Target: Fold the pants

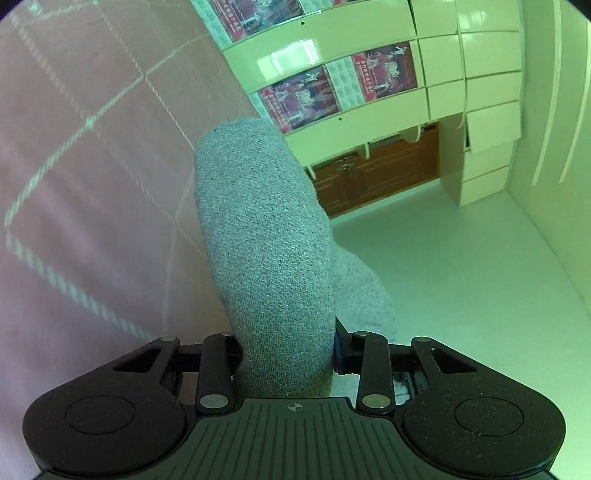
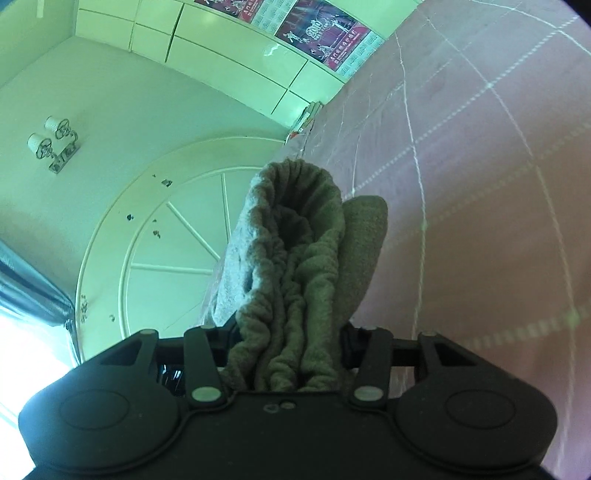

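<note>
Left wrist view
Pants: one grey knit piece, the pants (image 1: 266,251), stood up from the left gripper (image 1: 288,369), bunched into a thick roll.
Left gripper: its jaws were closed tight on the pants; the fingers were hidden by the cloth.
Surface: a pink bedsheet (image 1: 92,184) with pale grid lines filled the left side.
Room: cream cabinets (image 1: 480,92) with two red posters (image 1: 340,88), a brown wooden panel (image 1: 376,173), and a pale wall.
Hard to see: the rest of the pants was out of sight.

Right wrist view
Pants: one gathered, wrinkly band of the pants (image 2: 295,266) rose out of the right gripper (image 2: 288,365).
Right gripper: clamped shut on the cloth; fingertips were covered.
Surface: the pink bedsheet (image 2: 480,184) lay on the right.
Room: a cream round headboard (image 2: 166,251) with spokes, one wall lamp (image 2: 51,144) with two shades, and one red poster (image 2: 325,33).
Hard to see: bright glare washed out the lower left corner.
</note>
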Demonstrator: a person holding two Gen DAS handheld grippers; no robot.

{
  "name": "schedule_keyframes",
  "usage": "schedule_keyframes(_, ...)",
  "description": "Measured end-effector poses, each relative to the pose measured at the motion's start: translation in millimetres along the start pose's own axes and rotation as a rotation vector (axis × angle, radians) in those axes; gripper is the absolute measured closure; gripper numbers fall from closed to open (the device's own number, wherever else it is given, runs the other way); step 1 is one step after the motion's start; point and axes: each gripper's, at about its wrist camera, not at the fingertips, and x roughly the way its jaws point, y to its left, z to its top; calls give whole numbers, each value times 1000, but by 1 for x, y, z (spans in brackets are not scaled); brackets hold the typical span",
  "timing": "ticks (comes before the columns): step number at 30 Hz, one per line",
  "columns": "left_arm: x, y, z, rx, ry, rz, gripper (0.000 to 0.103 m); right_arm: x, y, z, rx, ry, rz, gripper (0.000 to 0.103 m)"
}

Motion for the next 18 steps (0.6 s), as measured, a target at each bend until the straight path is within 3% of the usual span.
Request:
schedule_keyframes(3, 15, 20, 32, 22, -3, 74, 66, 31, -31, 18, 61, -19, -23, 63)
schedule_keyframes(4, 20, 30, 39, 25, -8, 110, 58, 42, -49, 20, 98, -24, -51, 59)
schedule_keyframes(5, 32, 40, 46, 37, -9, 179, 25, 54, -67, 19, 121, -17, -130, 44)
schedule_keyframes(6, 36, 48, 46, 71, -31, 264, 19, 60, -84, 15, 157, -15, -238, 36)
schedule_keyframes(7, 38, 50, 42, 127, -58, 262, 20, 58, -93, 11, 152, -45, -209, 43)
schedule_keyframes(10, 46, 31, 26, 358, -48, 328, 19, 54, -94, 5, 87, -44, -145, 41)
schedule_keyframes(12, 41, 20, 25, 382, -55, 377, 18, 42, -94, 6, 119, -72, -143, 39)
schedule_keyframes(14, 27, 2, 20, 412, -119, 424, 7, 16, -81, 3, 101, -182, -158, 11)
schedule_keyframes(16, 7, -19, 9, 485, -204, 498, 0, -2, -63, -4, 33, -252, -140, 6)
schedule_keyframes(18, -2, -30, 0, 548, -235, 573, 0, 3, -46, -9, -58, -218, -186, 6)
